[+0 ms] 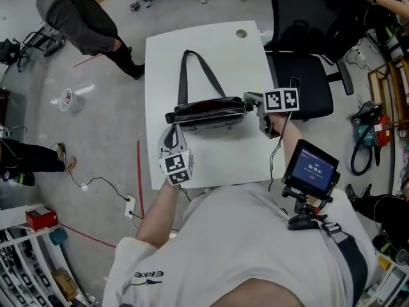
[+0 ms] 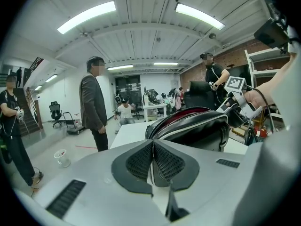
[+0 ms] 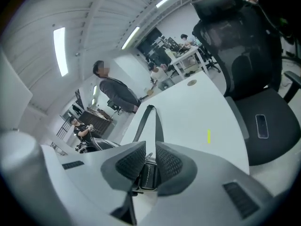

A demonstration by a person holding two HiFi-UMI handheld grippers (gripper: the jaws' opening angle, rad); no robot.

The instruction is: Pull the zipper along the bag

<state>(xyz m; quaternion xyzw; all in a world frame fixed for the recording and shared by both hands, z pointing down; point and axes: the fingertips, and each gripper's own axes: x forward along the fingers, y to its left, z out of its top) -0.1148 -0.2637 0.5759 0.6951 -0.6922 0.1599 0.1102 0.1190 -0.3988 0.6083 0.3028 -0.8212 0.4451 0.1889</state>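
Note:
A black bag lies across the white table, its mouth showing dark red lining and its strap running away from me. My left gripper is at the bag's left end; in the left gripper view its jaws are shut on a thin stitched edge of the bag. My right gripper is at the bag's right end. In the right gripper view the pads stand slightly apart, with the bag's black end piece and a small metal pull between them. The strap lies beyond.
A black office chair stands against the table's right side. A person in a grey jacket stands on the floor at the far left. The table has a cable hole at its far edge. A small screen hangs at my chest.

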